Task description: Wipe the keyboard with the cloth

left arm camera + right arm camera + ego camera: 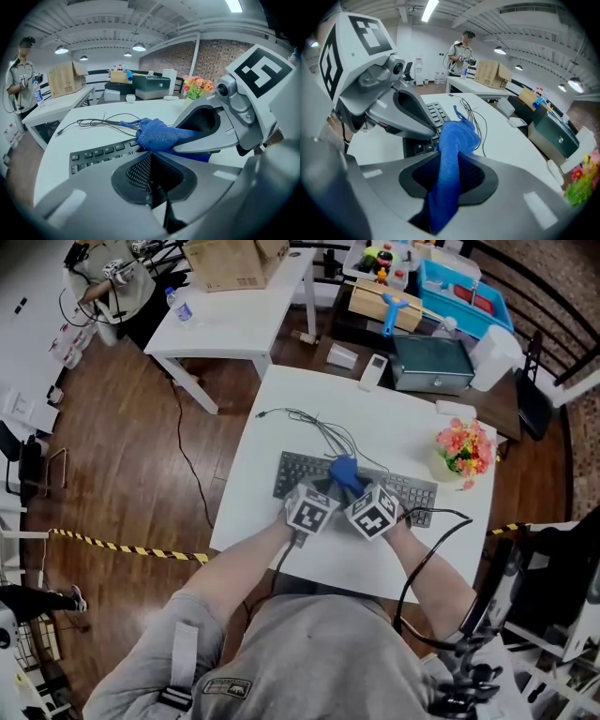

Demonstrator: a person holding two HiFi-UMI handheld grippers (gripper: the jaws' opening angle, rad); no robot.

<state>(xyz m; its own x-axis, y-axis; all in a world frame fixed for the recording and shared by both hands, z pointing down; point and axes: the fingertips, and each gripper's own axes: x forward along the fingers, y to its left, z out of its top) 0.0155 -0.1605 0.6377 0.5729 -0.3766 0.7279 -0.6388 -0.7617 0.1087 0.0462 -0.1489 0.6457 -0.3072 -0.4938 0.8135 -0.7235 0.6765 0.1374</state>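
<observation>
A dark keyboard (412,491) lies across the white table (281,399). A blue cloth (344,471) rests on its middle keys. My right gripper (355,487) is shut on the cloth (458,136), which runs down between its jaws and bunches on the keys (435,111). My left gripper (325,489) sits close beside it on the left, jaws closed together with nothing between them. In the left gripper view, the left gripper (149,157) hovers over the keyboard (93,157), and the cloth (157,133) lies under the right gripper (180,140).
Thin black cables (314,427) trail from the keyboard toward the far edge. A vase of flowers (464,448) stands at the table's right. Beyond are a remote (373,371), a metal box (431,364) and a second table with a cardboard box (234,263). A person (461,47) stands there.
</observation>
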